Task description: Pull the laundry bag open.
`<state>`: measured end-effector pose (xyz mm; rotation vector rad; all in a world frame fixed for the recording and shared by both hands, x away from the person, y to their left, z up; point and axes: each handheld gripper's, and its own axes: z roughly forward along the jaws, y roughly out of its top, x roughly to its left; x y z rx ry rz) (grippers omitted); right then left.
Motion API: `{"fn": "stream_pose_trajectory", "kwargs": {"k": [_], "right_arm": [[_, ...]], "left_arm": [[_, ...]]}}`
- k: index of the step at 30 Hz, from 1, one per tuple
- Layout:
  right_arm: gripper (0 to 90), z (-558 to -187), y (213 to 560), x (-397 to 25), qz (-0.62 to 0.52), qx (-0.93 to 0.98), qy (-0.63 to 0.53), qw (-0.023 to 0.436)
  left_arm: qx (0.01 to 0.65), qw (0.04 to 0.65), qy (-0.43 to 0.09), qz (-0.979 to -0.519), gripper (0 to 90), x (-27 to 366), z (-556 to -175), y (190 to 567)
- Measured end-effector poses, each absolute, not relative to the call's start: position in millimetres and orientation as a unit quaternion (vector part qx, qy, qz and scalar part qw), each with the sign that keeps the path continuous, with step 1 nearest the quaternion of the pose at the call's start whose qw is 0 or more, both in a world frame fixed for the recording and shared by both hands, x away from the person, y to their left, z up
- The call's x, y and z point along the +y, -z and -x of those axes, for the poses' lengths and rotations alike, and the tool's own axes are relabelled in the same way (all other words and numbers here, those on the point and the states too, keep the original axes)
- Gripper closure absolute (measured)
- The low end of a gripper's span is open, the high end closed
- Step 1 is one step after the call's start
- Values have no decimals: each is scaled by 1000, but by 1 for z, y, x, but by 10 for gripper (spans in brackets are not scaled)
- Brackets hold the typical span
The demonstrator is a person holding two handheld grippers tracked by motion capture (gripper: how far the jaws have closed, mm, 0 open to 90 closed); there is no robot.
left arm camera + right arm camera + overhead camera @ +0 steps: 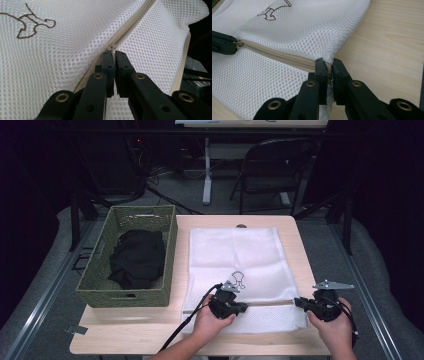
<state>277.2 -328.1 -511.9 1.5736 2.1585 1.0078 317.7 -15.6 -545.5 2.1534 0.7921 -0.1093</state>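
A white mesh laundry bag (235, 255) lies flat on the wooden table (300, 240), with a beige zipper (270, 303) running across its near end. My left gripper (245, 307) is shut on the zipper pull (111, 47) near the middle of the bag's width; mesh (62, 50) spreads on both sides of it. My right gripper (296, 302) is shut on the bag's right edge (329, 63), where the zipper (277, 56) ends. In the right gripper view the left gripper's fingertips (223, 42) hold the pull farther along. A brown dog outline (238, 279) is stitched above the zipper.
A green woven basket (100, 287) stands at the table's left and holds a black garment (137, 257). Bare wood (392, 50) shows to the right of the bag. A folding chair (272, 170) and a table leg stand on the floor beyond.
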Motion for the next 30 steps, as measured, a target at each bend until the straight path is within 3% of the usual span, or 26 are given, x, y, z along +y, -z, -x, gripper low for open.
{"fn": "stream_pose_trajectory", "kwargs": {"k": [30], "right_arm": [[845, -279, 512, -323, -538, 754, -350, 139]], "left_arm": [[345, 402, 30, -848, 872, 32, -312, 550]]}}
